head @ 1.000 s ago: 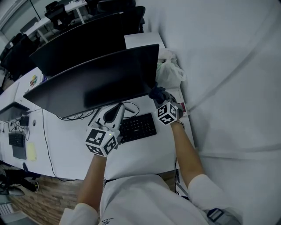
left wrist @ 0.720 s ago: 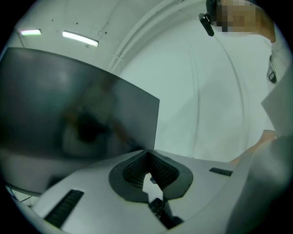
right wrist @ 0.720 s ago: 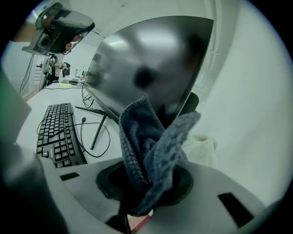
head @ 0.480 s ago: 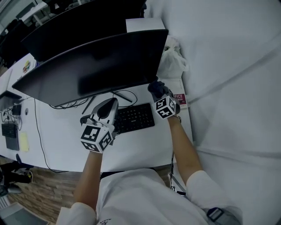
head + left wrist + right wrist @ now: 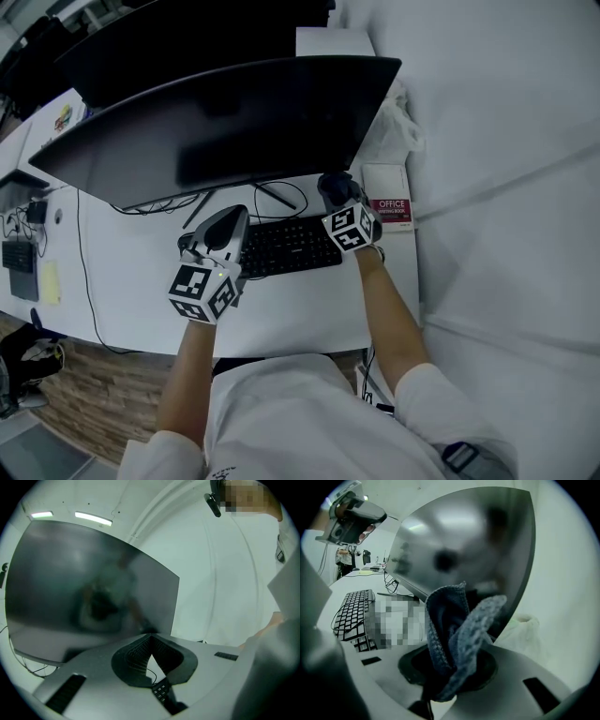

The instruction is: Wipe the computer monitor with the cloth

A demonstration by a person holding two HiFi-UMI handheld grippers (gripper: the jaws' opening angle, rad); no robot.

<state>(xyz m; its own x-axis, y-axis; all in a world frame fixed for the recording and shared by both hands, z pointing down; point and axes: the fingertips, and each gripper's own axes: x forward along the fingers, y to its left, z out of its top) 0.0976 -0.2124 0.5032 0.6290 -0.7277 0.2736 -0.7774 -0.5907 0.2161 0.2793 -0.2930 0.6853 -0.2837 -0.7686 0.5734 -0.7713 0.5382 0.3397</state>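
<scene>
Right gripper (image 5: 336, 190) — jaws clamped on a bunched blue knitted cloth (image 5: 457, 634), held just below the lower right corner of the wide black curved computer monitor (image 5: 225, 122). Left gripper (image 5: 150, 638): jaws closed together, empty, in front of the monitor's lower edge.

Hazard: the cloth protrudes as a narrow wad, so a hard jaw tip may scrape the screen; firm pressure may rock the monitor.

Not determinable — cloth-to-screen contact, the monitor's stand, smudges on the dark glass.

White short-sleeved shirt (image 5: 281, 412); two marker cubes (image 5: 200, 292) (black-and-white squares).
</scene>
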